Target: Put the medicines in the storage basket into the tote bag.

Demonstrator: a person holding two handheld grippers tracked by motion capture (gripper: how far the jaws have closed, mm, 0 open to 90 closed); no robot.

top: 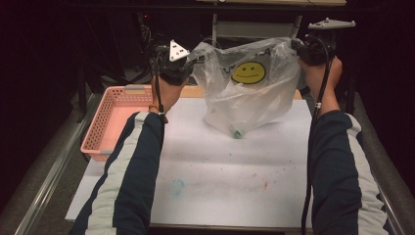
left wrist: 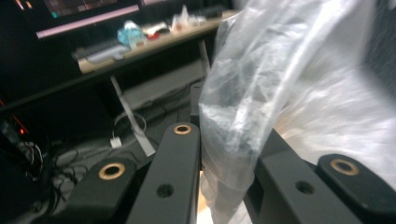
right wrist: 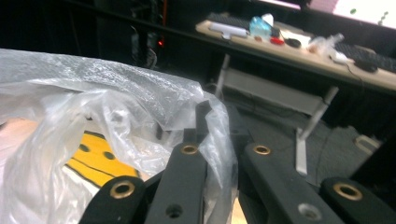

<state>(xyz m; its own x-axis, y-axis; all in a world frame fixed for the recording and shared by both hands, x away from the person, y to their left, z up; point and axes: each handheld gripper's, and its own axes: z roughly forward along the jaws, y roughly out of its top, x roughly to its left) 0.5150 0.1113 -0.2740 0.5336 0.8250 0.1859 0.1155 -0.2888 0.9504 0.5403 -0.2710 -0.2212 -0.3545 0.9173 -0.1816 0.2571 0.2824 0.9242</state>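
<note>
In the high view a pink basket [top: 113, 120] sits at about nine o'clock on the white table [top: 230, 171], its near corner hidden behind the person's left sleeve [top: 128, 171]. Just right of it, near eleven o'clock, the left gripper [top: 188, 62] is raised above the table's far edge, its jaws too dark there to read. In the left gripper view [left wrist: 229, 154] the jaws are closed onto a gathered fold of the bag [left wrist: 280, 93], the film pinched between them, though the picture is blurred on its right side and the fingertips sit behind plastic. The bag [top: 249, 93], clear with a yellow smiley face [top: 248, 72], hangs at twelve o'clock between both grippers, stretched by its top corners, its bottom resting on or just above the table; which of the two is hard to tell. A small greenish thing [top: 237, 132] shows through the lowest part of the bag, too small to identify. At about one o'clock the right gripper [top: 299, 46] holds the other corner. In the right gripper view [right wrist: 219, 140] its jaws are shut on a thin edge of the bag [right wrist: 93, 107], part of the yellow print [right wrist: 98, 161] showing beyond. The right sleeve [top: 342, 171] is cut off by the lower frame edge. A faint blue stain [top: 176, 187] marks the table at six o'clock.
</note>
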